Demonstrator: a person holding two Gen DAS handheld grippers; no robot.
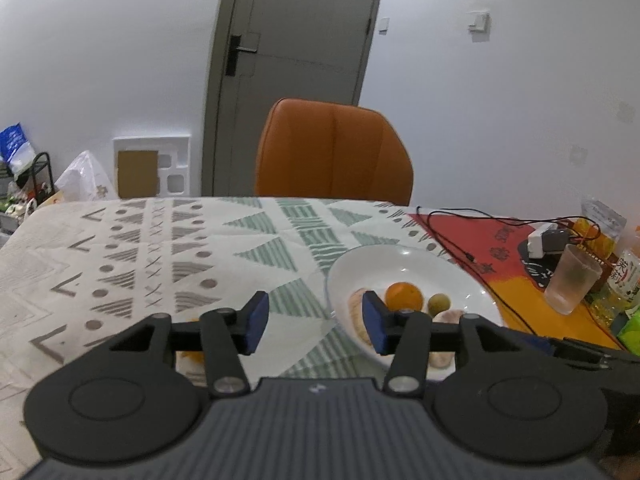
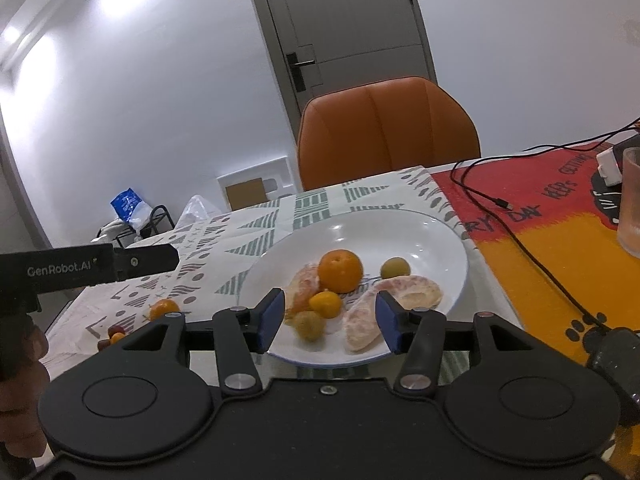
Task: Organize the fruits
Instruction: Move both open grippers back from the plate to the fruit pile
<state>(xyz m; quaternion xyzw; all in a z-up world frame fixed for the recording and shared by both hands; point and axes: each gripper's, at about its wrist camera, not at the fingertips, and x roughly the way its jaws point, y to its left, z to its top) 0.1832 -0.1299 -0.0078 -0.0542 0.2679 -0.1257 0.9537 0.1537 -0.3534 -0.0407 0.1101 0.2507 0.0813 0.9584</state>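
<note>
A white plate (image 2: 436, 236) holds a large orange (image 2: 340, 271), a small orange (image 2: 325, 304), a green round fruit (image 2: 395, 268), a blurred yellowish fruit (image 2: 309, 325) and pomelo segments (image 2: 412, 294). My right gripper (image 2: 330, 320) hovers open over the plate's near rim, its pads touching no fruit. My left gripper (image 1: 316, 322) is open and empty above the tablecloth, just left of the plate (image 1: 400, 256); from the right wrist it shows side-on (image 2: 168, 259). Another small orange (image 2: 164, 308) and tiny dark fruits (image 2: 112, 336) lie on the cloth to the left.
An orange chair (image 1: 332, 152) stands behind the table. To the right lie a black cable (image 2: 520, 240), a frosted glass (image 1: 570, 280), a white charger (image 1: 540, 242) and bottles (image 1: 624, 276) on a red and yellow mat. A hand (image 2: 20, 360) holds the left gripper.
</note>
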